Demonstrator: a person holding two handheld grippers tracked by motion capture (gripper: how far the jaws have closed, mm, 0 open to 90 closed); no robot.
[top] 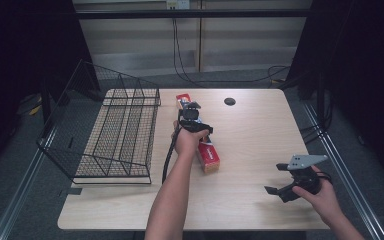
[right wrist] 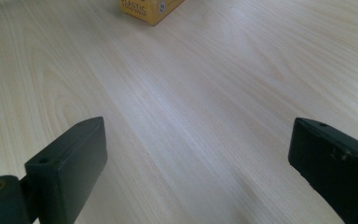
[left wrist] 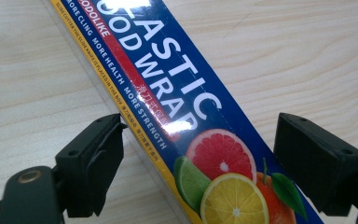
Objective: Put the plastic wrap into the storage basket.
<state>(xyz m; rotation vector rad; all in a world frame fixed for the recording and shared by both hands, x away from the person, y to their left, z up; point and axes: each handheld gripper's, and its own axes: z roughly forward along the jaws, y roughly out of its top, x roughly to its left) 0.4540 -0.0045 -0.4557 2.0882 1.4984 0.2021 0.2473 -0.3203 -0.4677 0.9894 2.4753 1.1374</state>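
The step in hand is judged to be the grasp of the wrap box (top: pixel 203 145), which lies flat on the tabletop (top: pixel 260 135) just right of the wire basket (top: pixel 122 132). The left tongs (top: pixel 192 111) are placed over the box near its middle. In the left gripper view the box (left wrist: pixel 200 135) is seen between the two jaws, which stand astride it across its width. The left jaw appears at or almost at the yellow edge; a gap is left at the right jaw, so the box is not yet clamped. The right tongs (top: pixel 284 179) are held open over bare tabletop near the front right corner, well apart from the box, with nothing between the jaws.

The long axis of the box runs from the far side of the tabletop toward the near side, slanted slightly rightward at the near end. The printed face is turned up.

For the next move, full closure on both long sides is called for before any lift.
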